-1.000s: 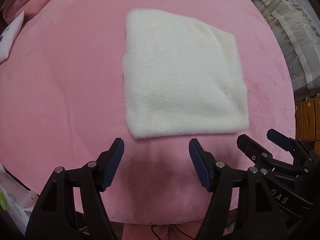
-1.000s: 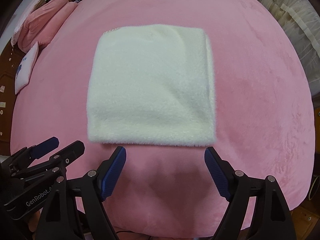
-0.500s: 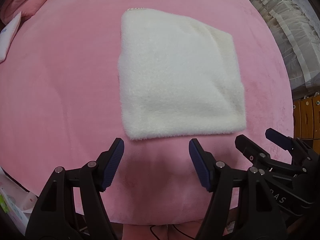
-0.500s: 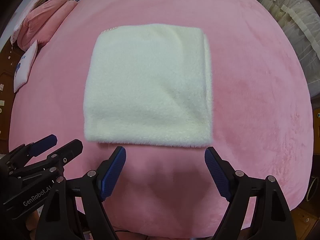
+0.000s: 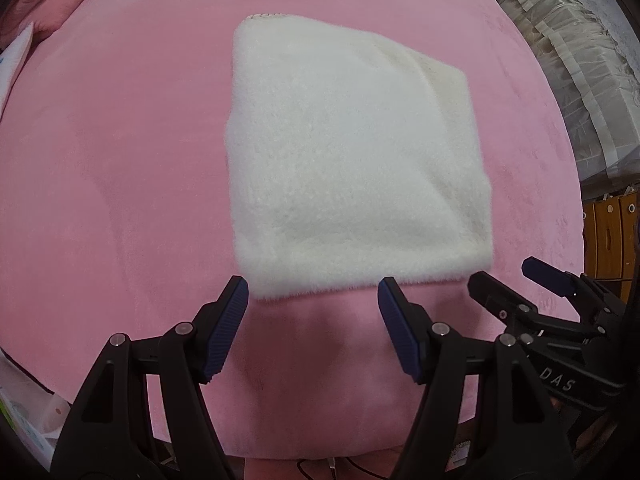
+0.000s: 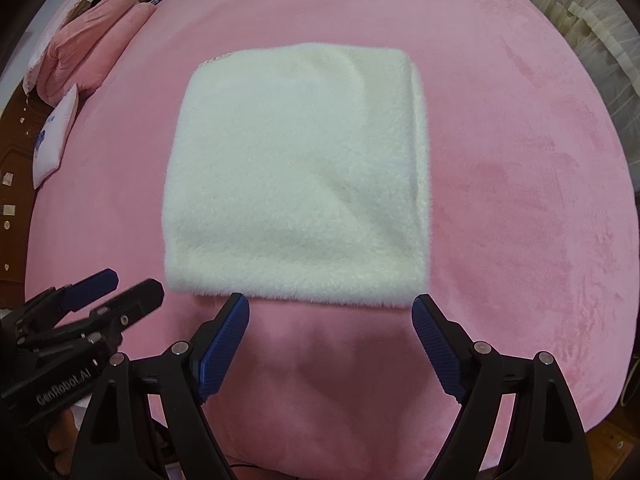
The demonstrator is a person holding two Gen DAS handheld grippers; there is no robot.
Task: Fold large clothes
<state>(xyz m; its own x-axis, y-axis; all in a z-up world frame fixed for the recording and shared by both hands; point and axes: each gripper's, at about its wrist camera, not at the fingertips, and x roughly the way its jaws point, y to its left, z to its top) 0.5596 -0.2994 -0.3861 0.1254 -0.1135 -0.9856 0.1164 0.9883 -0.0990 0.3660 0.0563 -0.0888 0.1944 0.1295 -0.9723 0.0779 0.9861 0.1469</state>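
Note:
A white fluffy garment [image 5: 352,168] lies folded into a neat square on the pink bed [image 5: 120,160]; it also shows in the right wrist view [image 6: 296,176]. My left gripper [image 5: 314,312] is open and empty, just in front of the square's near edge. My right gripper [image 6: 332,320] is open and empty, also just before the near edge. The right gripper shows at the lower right of the left wrist view [image 5: 532,284]. The left gripper shows at the lower left of the right wrist view [image 6: 120,288]. Neither touches the garment.
Pink pillows [image 6: 80,56] and a small white cushion [image 6: 54,136] lie at the bed's far left. Pale ruffled curtains [image 5: 572,52] hang on the right. A wooden cabinet [image 5: 612,236] stands beyond the bed's right edge.
Both grippers have moved slightly towards the folded garment, which now sits nearer the fingertips. Both stay open and the garment has not moved.

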